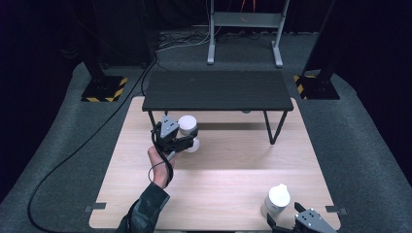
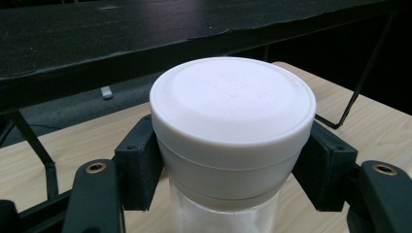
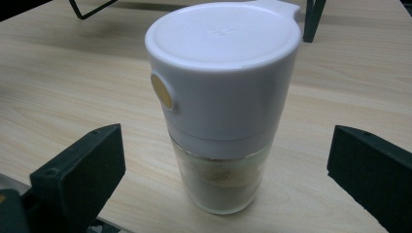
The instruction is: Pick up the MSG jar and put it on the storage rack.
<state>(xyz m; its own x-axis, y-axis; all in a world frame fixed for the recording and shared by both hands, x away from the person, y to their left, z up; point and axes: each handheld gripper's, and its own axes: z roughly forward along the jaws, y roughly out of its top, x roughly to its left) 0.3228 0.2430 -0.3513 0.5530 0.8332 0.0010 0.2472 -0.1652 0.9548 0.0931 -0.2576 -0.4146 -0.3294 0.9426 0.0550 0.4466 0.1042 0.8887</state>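
Two white-capped jars

One jar (image 1: pixel 188 132) upright, clamped near the black shelf; the other (image 3: pixel 221 104) stands upright at the table's near edge.

A white-lidded glass jar (image 1: pixel 188 127) sits at ten o'clock on the pale wooden table (image 1: pixel 228 189), just before the low black metal-legged shelf (image 1: pixel 218 91) at twelve. A white-capped glass shaker (image 1: pixel 277 200) stands at five o'clock.

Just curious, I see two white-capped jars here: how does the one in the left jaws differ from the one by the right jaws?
The left jar is clamped by the left gripper; the right jar stands free between the right gripper's open jaws. The left jar's cap is plain, the right jar's bears a yellowish button. Both have clear bodies.
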